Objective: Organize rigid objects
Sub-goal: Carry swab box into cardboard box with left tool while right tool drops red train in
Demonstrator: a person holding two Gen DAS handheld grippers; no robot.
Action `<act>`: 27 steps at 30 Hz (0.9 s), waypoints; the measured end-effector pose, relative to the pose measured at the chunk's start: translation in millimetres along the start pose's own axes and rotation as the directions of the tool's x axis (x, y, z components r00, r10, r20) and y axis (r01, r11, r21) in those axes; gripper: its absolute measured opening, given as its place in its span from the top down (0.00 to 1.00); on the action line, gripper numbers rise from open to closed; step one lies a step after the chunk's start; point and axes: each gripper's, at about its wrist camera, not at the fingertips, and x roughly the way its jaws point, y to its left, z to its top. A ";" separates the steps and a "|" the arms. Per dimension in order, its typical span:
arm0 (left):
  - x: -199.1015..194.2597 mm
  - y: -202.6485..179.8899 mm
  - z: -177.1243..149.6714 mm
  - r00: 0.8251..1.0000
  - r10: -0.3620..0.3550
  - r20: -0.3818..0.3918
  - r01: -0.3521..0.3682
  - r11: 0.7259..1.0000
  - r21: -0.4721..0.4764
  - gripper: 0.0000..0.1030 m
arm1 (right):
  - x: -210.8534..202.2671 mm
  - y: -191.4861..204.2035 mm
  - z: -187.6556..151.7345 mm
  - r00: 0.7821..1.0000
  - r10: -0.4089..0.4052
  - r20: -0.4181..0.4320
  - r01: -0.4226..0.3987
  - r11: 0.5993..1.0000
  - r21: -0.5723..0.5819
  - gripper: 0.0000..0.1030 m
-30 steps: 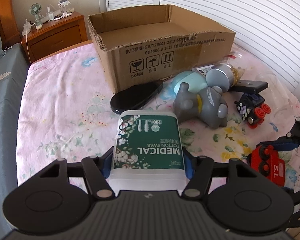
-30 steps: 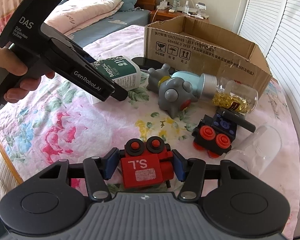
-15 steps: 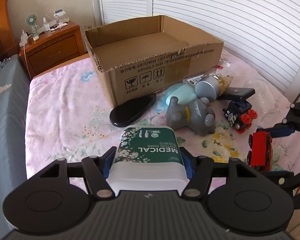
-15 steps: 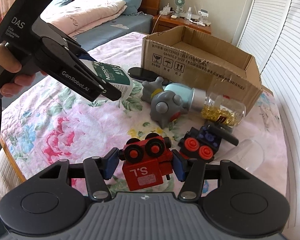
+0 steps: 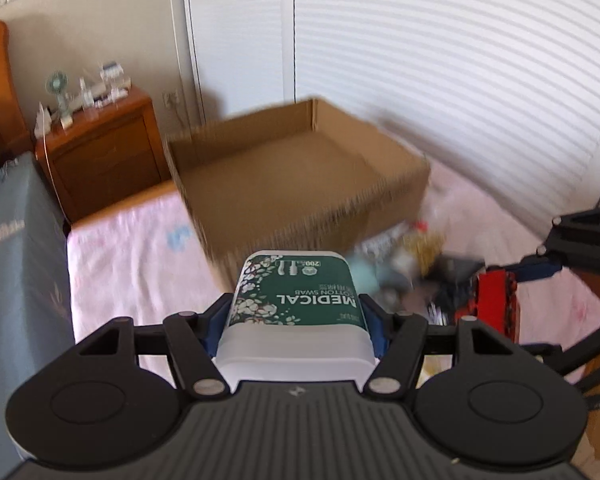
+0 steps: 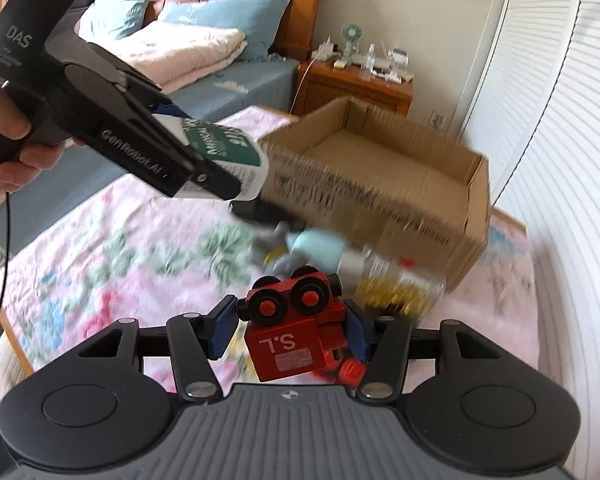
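My left gripper (image 5: 298, 312) is shut on a white cotton swab box (image 5: 296, 304) with a green "MEDICAL" label, held in the air before the open cardboard box (image 5: 296, 168). It also shows in the right wrist view (image 6: 224, 160), near the box's left corner. My right gripper (image 6: 292, 328) is shut on a red toy train (image 6: 296, 336) marked "S.L", lifted above the bed; the train shows in the left wrist view (image 5: 494, 300) at right. The cardboard box (image 6: 380, 176) looks empty inside.
On the floral bedsheet (image 6: 100, 248) before the box lie a grey toy (image 6: 280, 256), a light blue object (image 6: 320, 246), a jar of yellow capsules (image 6: 400, 288) and a black flat object (image 6: 256, 214). A wooden nightstand (image 5: 96, 152) stands behind.
Both grippers have risen off the bed with their objects and moved toward the cardboard box. The red train has tilted wheels-up in the right gripper.
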 end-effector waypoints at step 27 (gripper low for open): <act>99.6 79.2 76.3 0.997 0.083 -0.002 -0.083 0.989 -0.125 0.12 | 30.5 -66.2 69.0 0.996 -0.090 0.000 0.090 0.995 0.042 0.41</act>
